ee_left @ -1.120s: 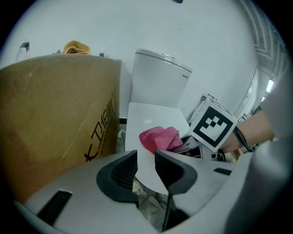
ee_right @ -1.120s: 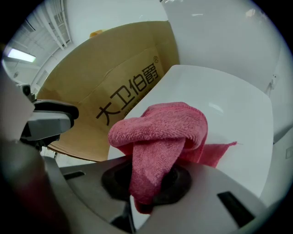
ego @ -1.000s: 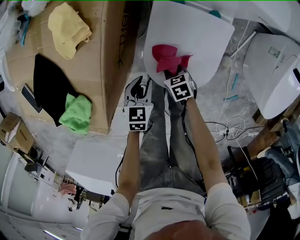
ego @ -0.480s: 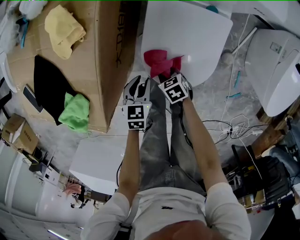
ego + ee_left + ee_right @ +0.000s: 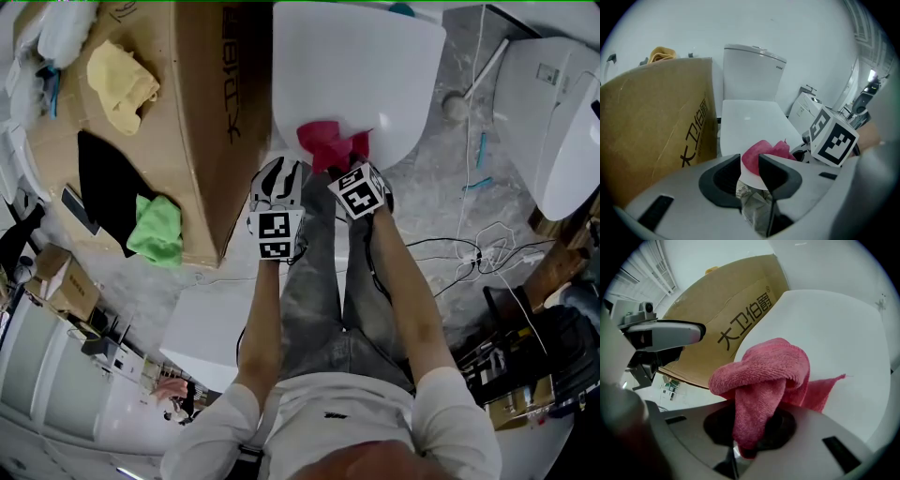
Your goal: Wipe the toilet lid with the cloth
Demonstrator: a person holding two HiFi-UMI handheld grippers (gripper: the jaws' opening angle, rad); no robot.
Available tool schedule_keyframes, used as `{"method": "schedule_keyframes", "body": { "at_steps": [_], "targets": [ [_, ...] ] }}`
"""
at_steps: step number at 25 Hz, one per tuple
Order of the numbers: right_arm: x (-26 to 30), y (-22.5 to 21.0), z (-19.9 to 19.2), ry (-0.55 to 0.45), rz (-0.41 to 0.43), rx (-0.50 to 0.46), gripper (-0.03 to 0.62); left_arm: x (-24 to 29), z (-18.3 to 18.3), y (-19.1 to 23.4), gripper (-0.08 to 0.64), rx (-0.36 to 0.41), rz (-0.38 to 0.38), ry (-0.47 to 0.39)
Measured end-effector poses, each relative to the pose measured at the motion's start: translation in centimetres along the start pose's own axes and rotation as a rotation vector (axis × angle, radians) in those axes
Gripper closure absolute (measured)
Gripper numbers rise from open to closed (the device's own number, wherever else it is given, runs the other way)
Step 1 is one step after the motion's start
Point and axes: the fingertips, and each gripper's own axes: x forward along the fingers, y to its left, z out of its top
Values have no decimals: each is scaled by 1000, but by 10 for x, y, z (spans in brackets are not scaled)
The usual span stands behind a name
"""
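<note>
Since a second earlier, the cloth (image 5: 328,145) had slid back to the lid's (image 5: 356,66) near edge. Left gripper (image 5: 750,163) hung off that edge, jaws slightly parted, empty. Right gripper (image 5: 345,161) clenched the soft, light cloth by its bunched middle, probably the surest hold.

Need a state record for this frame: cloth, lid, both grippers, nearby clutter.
cloth: pink cloth, bunched, lying on the lid near its front edge
lid: white toilet lid, down and flat
right gripper: shut on the pink cloth
left gripper: jaws slightly apart, nothing between them, held just off the lid's front edge
clutter: cardboard box beside the toilet, with a yellow cloth and a green cloth lying on it
</note>
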Motion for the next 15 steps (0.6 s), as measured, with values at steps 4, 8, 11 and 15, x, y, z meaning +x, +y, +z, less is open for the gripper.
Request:
{"method": "schedule_keyframes", "body": {
  "at_steps": [4,8,11,15],
  "targets": [
    [-10,-11,-12,0,-6,34,526,2,6,-12,439,46,-31,12],
    [-19,-23,-26,5,-21,76,526,5,13,-23,439,89,-61,27],
    [-29,-37,-38,19,-50,140,526,7,21,-32,439,120,-84,34],
    [-49,-57,-53,57,-112,190,526,9,36,-44,439,153,-114,33]
  ]
}}
